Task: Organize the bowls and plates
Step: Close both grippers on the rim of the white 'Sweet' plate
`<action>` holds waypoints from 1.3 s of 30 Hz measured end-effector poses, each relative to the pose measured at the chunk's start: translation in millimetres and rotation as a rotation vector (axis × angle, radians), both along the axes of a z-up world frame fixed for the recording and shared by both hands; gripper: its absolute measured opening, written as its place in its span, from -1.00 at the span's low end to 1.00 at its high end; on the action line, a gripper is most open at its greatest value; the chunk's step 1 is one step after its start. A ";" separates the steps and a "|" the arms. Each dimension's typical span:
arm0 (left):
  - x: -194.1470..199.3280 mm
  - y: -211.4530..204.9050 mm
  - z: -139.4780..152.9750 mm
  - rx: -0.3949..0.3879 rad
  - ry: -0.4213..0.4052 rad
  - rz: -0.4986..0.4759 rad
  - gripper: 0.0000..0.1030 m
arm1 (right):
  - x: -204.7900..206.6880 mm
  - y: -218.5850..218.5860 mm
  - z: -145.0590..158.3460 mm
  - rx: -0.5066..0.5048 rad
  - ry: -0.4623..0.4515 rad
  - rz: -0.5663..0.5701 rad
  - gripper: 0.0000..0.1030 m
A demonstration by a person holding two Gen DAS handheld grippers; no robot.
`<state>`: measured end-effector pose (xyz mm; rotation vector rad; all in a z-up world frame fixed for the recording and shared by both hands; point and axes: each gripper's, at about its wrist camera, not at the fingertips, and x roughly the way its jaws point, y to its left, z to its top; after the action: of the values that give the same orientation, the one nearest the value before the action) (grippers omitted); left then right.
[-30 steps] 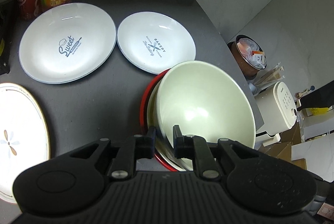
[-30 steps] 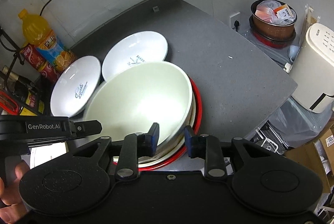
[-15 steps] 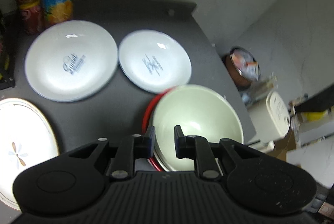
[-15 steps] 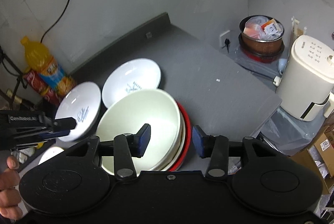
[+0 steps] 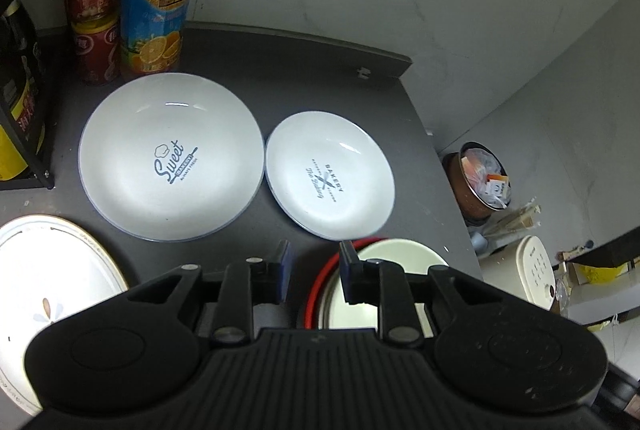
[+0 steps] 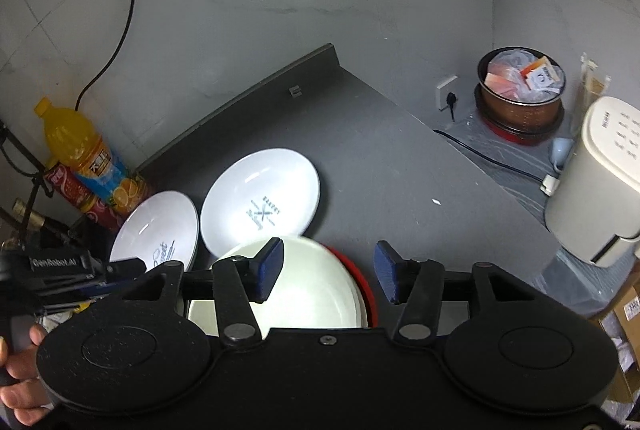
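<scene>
Both grippers off the cream bowl (image 6: 304, 290) now; a second ago each straddled its rim. Left gripper (image 5: 313, 272): jaws opening, nothing between them. Right gripper (image 6: 328, 270): jaws opening wider, gap empty. Bowl sits nested in the red-rimmed stack (image 5: 320, 282) at the bench (image 6: 400, 181) near edge. "Sweet" plate (image 5: 172, 161) and "Bakery" plate (image 5: 330, 175) unmoved, side by side toward the back edge.

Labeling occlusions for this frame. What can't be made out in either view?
- Stack of cream bowl and red dish: near half hidden by the tongs' body in both views, so the piece count is unclear.
- Flower plate: cut by left view's edge.
- Left tongs: tips hidden behind the right tongs' body in right view.
</scene>
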<state>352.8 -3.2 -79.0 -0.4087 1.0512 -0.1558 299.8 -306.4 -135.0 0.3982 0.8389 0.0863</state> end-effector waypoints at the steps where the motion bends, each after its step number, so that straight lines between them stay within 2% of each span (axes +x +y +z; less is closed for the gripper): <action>1: 3.6 0.1 -2.5 0.001 0.007 0.003 -0.55 | 6.3 -1.6 -0.7 0.003 0.002 0.003 0.00; 7: 35.5 9.1 -20.5 0.009 0.051 0.061 -0.53 | 55.1 -6.5 -2.0 0.010 0.022 0.060 0.00; 15: 60.7 51.2 -34.1 0.033 0.113 0.252 -0.52 | 123.0 26.7 -6.6 0.005 0.050 0.238 0.00; 29: 53.1 105.3 -53.0 0.059 0.182 0.540 -0.51 | 192.7 125.8 -21.4 -0.016 0.127 0.600 0.03; 34: 50.1 121.3 -66.3 0.057 0.201 0.608 -0.51 | 210.9 165.5 -28.5 -0.044 0.151 0.717 0.03; 39: 50.2 133.8 -79.5 0.057 0.218 0.665 -0.51 | 227.0 190.6 -36.4 -0.068 0.174 0.782 0.03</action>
<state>403.1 130.7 -158.6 -0.7131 1.0776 0.5205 526.8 -115.9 -171.4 -0.0072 1.1291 0.7542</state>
